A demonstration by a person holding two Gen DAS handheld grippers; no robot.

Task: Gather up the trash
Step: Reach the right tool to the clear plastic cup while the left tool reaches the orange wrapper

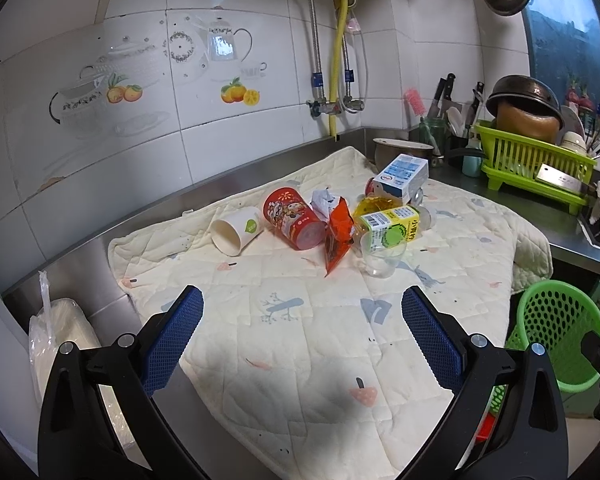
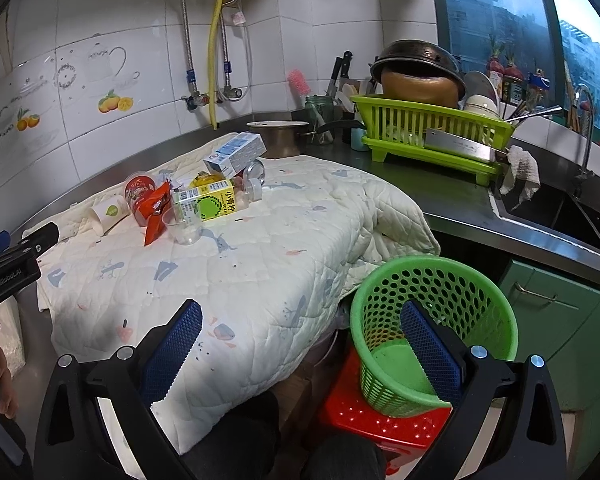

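1. Both tools are held with their jaws spread wide and nothing between them: the left gripper hangs over bare quilt, and the right gripper is poised at the counter's edge above the green basket.
2. The trash is heaped at the far side of the quilted cloth: a white paper cup, a red cup, an orange wrapper, a yellow-green drink carton, a clear plastic cup and a blue-and-white carton resting on top.
3. The basket is seen to be empty and is set on a red stool below the counter.
4. Because the pieces touch and overlap, neighbours are likely to be dragged or toppled when one is pulled.
5. The clear cup may be crushed or may slip if it is squeezed hard.
6. A piece may be dropped past the basket's rim, since the basket stands well apart from the pile.
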